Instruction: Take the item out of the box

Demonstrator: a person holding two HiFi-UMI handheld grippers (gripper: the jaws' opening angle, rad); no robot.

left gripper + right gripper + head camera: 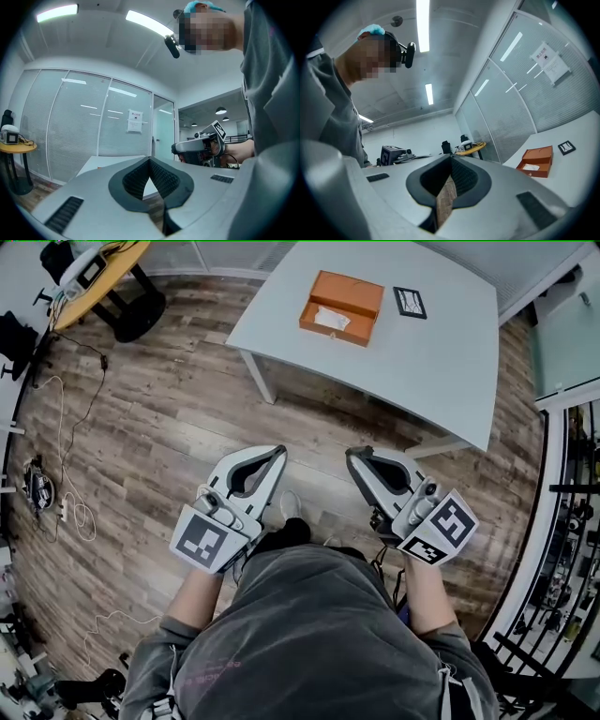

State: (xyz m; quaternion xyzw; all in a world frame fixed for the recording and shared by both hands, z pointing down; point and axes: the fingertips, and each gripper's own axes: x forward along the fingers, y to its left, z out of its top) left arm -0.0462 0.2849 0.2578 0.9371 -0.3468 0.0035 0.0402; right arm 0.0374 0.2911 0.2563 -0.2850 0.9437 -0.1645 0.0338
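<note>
Far ahead on the white surface (422, 362), inside the open orange box (352, 292): a white item (331, 319), probably light, soft, crinkly like wrapped paper. Worth pinching gently at a raised edge. Left claw (278, 452) and right claw (354, 456) both pinched closed, empty, well apart from it.

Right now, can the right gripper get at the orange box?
Probably not yet: the right gripper is held close to the person, with wooden floor between it and the table bearing the orange box. Nothing blocks the way; a step closer should do.
</note>
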